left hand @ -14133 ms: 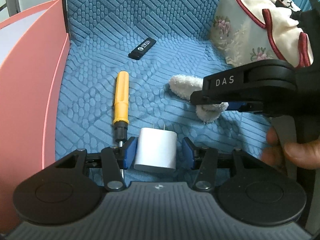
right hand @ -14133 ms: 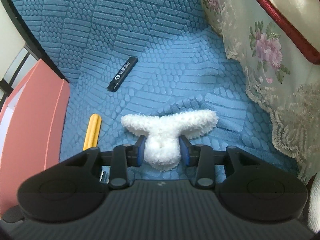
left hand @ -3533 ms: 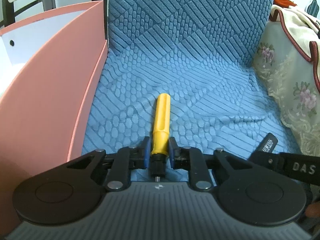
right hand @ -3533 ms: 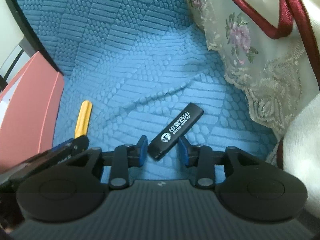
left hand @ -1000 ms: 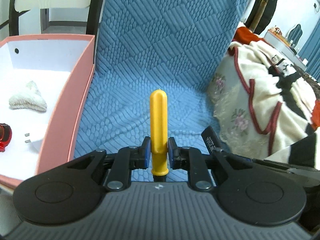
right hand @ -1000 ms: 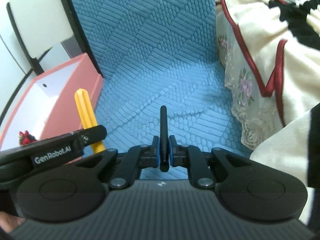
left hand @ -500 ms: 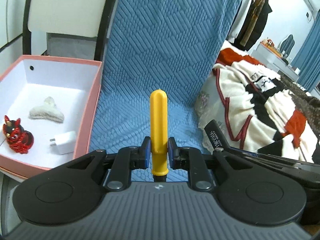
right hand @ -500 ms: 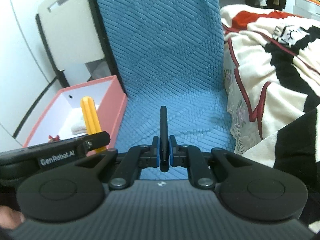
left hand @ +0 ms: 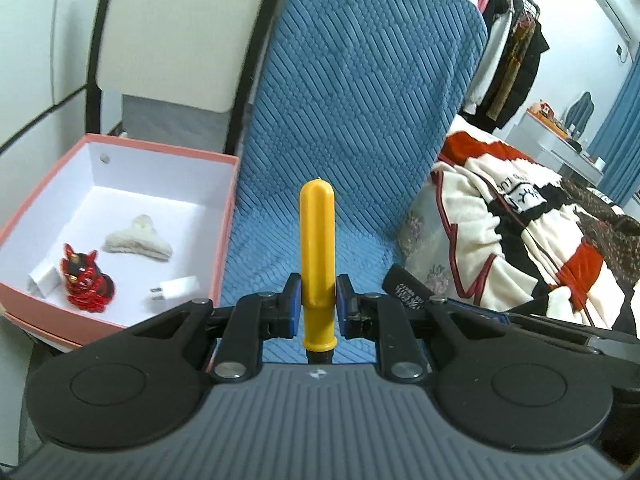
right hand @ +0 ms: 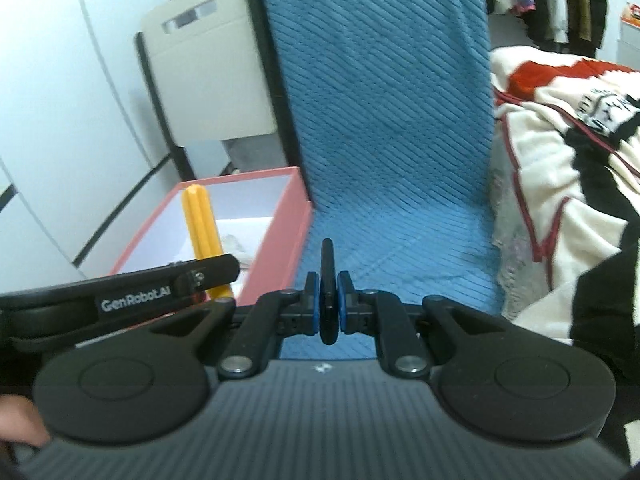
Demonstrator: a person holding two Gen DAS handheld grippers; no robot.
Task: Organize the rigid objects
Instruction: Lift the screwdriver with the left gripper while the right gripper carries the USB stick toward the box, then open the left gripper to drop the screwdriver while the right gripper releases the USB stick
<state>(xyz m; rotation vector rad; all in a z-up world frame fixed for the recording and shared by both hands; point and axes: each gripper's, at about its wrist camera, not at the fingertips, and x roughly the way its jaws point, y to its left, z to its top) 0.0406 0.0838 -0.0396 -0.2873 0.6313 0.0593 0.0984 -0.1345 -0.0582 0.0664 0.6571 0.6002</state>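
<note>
Partly hidden: screwdriver (left hand: 318, 268) tip below left gripper (left hand: 318, 306), clamped on its yellow handle; black stick (right hand: 328, 296) seen edge-on, pinched in right gripper (right hand: 328, 306).
Inside pink box (left hand: 224, 236): red figurine (left hand: 84, 280), white charger (left hand: 176, 288), fluffy white piece (left hand: 138, 240), white block (left hand: 42, 282) half behind figurine.

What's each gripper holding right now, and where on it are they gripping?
The left gripper clamps the yellow screwdriver low on its handle. The right gripper pinches the black flat stick across its thin faces, near its lower end.
</note>
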